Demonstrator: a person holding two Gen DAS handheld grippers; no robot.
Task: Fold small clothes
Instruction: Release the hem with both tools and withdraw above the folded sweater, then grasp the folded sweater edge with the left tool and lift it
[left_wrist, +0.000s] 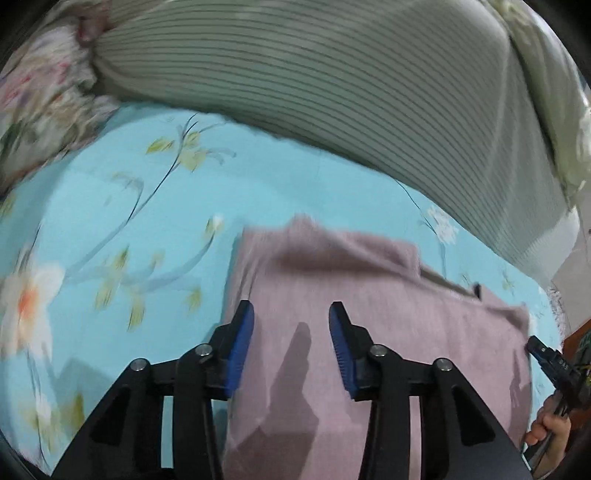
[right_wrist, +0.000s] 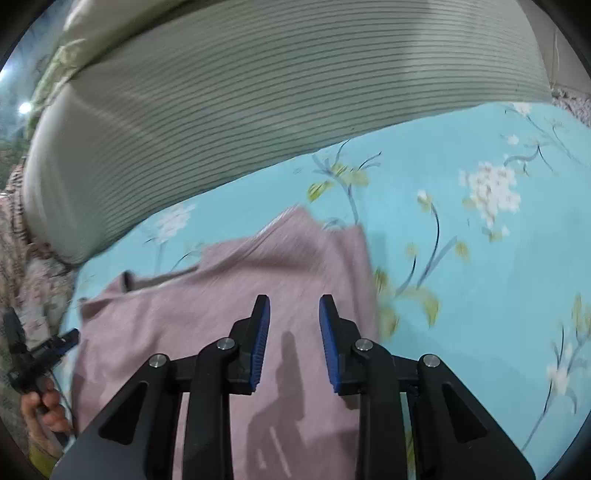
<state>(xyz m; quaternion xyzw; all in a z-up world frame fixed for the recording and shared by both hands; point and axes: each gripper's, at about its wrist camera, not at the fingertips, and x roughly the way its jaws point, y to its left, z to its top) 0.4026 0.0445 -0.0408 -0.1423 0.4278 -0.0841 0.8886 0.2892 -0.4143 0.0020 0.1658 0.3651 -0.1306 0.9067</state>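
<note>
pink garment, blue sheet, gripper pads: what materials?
Pink garment: looks like soft matte knit, with faint ribbing, though blur limits certainty. Blue sheet: smooth printed woven fabric, probably cotton-like, floral pattern, no sheen. Left gripper pads: blue, finely ridged, likely rubber or soft plastic on black rigid plastic fingers.

A bed is spread with a light blue sheet (left_wrist: 280, 177) printed with white flowers and green leaves. Along its far edge lies a grey-green striped pillow (left_wrist: 332, 74), with a floral quilt (left_wrist: 40, 107) bunched at the far left corner.
</note>
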